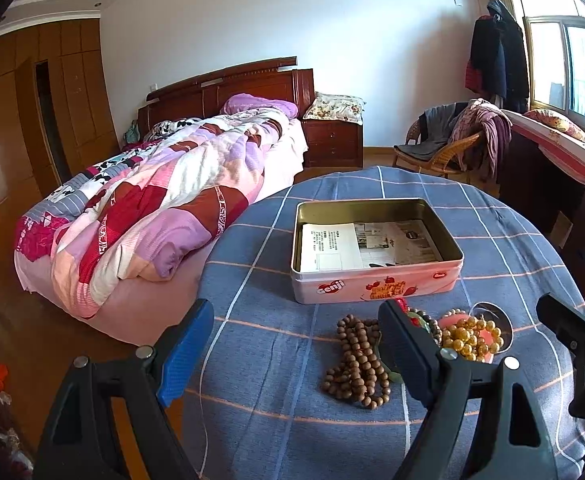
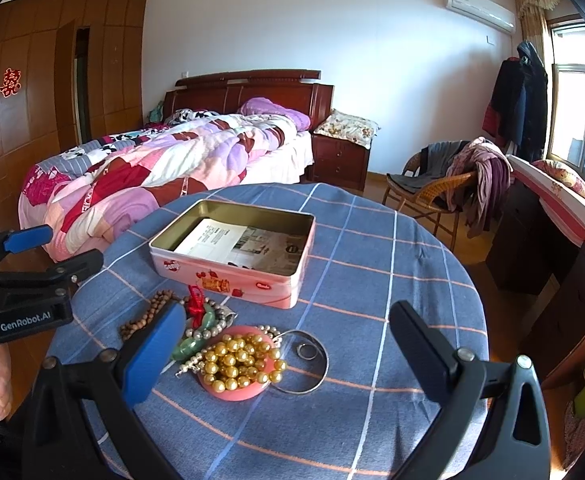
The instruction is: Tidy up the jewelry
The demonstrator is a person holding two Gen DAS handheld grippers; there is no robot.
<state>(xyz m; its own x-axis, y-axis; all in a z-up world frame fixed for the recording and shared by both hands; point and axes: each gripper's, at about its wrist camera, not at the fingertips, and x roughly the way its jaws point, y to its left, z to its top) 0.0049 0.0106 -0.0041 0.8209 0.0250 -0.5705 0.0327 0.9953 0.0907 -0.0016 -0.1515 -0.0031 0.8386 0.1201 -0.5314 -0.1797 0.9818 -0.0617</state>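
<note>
Checked tablecloth (image 2: 372, 280), jewelry pile (image 2: 228, 360) seemingly just ahead of both wide-spread tools (image 1: 292, 348) (image 2: 284, 348).

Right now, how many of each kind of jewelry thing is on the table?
Brown wooden bead strings: 1
Gold bead strings: 1
Green jade pieces with red tassel: 1
Silvery bead strings: 1
Big silver bangles: 1
Small rings: 1
Pink dishes: 1
Tins: 1
Total: 8

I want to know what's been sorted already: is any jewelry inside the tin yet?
No, the tin holds only printed paper, while the gold beads lie on the table in front of it.
</note>
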